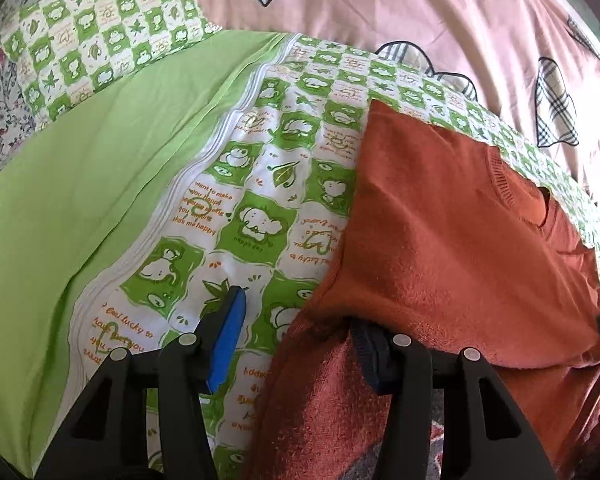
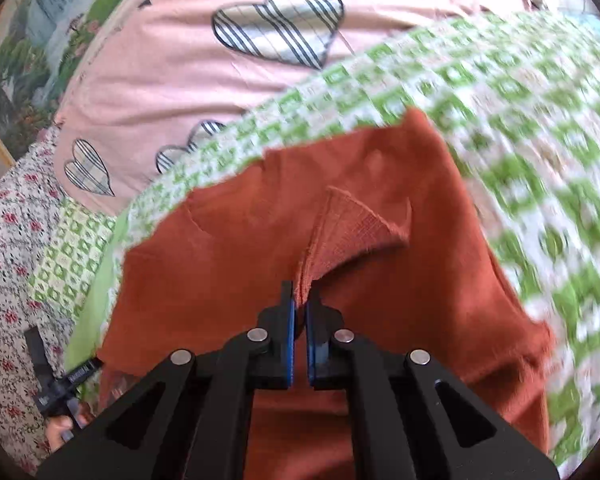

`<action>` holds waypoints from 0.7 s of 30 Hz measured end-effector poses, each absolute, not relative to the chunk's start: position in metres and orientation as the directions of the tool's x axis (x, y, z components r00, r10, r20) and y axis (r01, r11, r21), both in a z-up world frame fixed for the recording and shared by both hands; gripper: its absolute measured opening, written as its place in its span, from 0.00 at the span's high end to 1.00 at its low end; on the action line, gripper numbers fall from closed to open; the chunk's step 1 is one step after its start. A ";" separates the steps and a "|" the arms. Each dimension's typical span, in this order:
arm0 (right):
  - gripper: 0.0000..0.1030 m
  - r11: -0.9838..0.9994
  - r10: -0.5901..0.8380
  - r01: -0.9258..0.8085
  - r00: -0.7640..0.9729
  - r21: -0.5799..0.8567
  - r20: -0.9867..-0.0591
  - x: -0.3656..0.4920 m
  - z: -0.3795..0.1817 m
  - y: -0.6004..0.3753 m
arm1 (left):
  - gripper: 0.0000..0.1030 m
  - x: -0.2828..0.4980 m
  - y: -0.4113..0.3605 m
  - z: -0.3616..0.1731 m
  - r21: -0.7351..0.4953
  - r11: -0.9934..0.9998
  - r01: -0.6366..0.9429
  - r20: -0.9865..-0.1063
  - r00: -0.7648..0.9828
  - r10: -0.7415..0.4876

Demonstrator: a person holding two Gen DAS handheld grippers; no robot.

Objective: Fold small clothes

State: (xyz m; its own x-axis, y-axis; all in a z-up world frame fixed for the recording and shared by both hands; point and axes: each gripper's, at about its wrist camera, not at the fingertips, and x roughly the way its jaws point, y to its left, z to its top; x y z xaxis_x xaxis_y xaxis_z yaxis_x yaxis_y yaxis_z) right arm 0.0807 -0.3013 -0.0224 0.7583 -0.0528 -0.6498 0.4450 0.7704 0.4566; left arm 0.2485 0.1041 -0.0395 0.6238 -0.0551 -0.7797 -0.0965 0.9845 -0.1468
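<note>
A rust-orange knit sweater (image 1: 452, 236) lies on the green-and-white patterned bed cover (image 1: 268, 184). My left gripper (image 1: 296, 312) is open at the sweater's near left edge; its left blue pad (image 1: 228, 336) is bare, and the right finger is hidden under the orange cloth. In the right wrist view the sweater (image 2: 228, 248) fills the middle. My right gripper (image 2: 299, 304) is shut on a lifted fold of the sweater (image 2: 352, 228), which rises as a pointed flap from between the pads.
A pink quilt with plaid hearts (image 1: 420, 8) lies bunched at the back. A plain green sheet (image 1: 80, 184) and a matching pillow (image 1: 100, 40) lie to the left. The left gripper shows at the lower left of the right wrist view (image 2: 60, 384).
</note>
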 end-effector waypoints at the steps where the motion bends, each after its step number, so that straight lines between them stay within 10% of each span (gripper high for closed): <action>1: 0.95 0.777 -0.056 0.444 0.754 0.446 -0.654 0.081 -0.023 -0.299 | 0.50 0.249 0.107 -0.040 -0.159 0.981 -0.109 -0.780 0.623 -0.058; 16: 0.94 0.795 -0.134 0.419 0.827 0.439 -0.546 0.073 0.014 -0.301 | 0.49 0.244 0.122 -0.042 -0.264 0.952 -0.152 -0.757 0.645 -0.107; 21: 0.93 0.774 -0.091 0.501 0.694 0.387 -0.714 0.087 -0.019 -0.309 | 0.49 0.245 0.125 -0.043 -0.283 0.947 -0.152 -0.756 0.643 -0.123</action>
